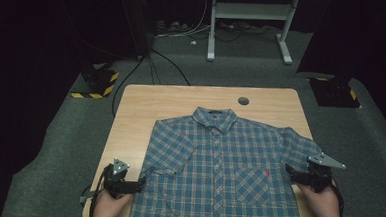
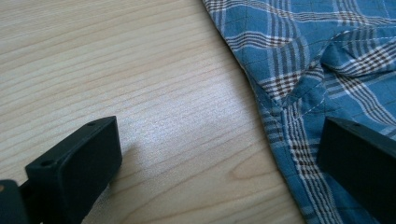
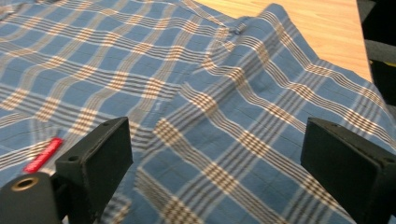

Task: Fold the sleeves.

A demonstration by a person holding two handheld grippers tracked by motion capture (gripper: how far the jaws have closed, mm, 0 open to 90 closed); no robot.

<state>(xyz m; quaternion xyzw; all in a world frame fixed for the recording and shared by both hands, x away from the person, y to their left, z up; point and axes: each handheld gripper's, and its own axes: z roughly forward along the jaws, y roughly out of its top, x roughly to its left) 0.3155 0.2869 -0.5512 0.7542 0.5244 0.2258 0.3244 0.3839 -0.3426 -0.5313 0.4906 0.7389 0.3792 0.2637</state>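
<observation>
Black jaws of the right gripper (image 3: 219, 175) are standing wide apart at the bottom of the right gripper view, hovering over the sleeve of the plaid shirt (image 1: 223, 165) and pressing on nothing. At lower left of the high view, the left gripper (image 1: 138, 186) is likewise spread, one jaw over bare wooden table (image 2: 116, 70), the other over the shirt's side seam. Buttoned and face up, the shirt is lying flat, filling the table's near half. Judged from this, folding is not yet begun; both sleeves are waiting to be grasped.
</observation>
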